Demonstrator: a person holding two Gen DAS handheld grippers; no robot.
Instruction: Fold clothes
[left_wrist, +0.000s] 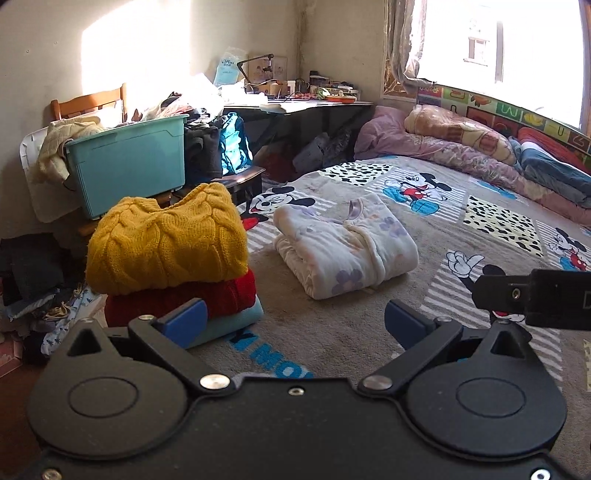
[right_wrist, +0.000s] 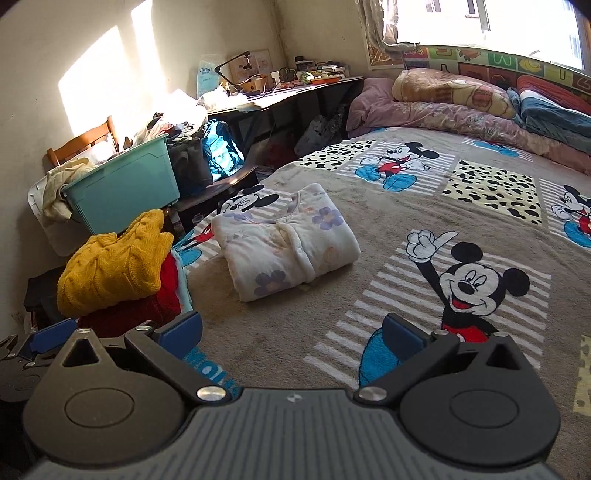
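Both tongs, left (left_wrist: 293, 319) and right (right_wrist: 291, 332), gape empty; the folded white floral quilted pyjama top (right_wrist: 286, 240) looks soft, light, floppy; best pinched at its thick folded edges.

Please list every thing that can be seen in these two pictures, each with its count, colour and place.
floral garment: 1, white with purple flowers, folded, on the bedspread centre
sweater stack: 3 folded, yellow on red on light blue, bed's left edge
bedspread: 1, grey-brown, cartoon mice, covers the bed
storage bin: 1, teal, left, beyond the stack
chair: 1, wooden, behind the bin
desk: 1, dark, cluttered, far wall
rolled bedding: several, pink, tan, blue, under the window
left gripper: fingers blue, open, empty
right gripper: fingers blue, open, empty
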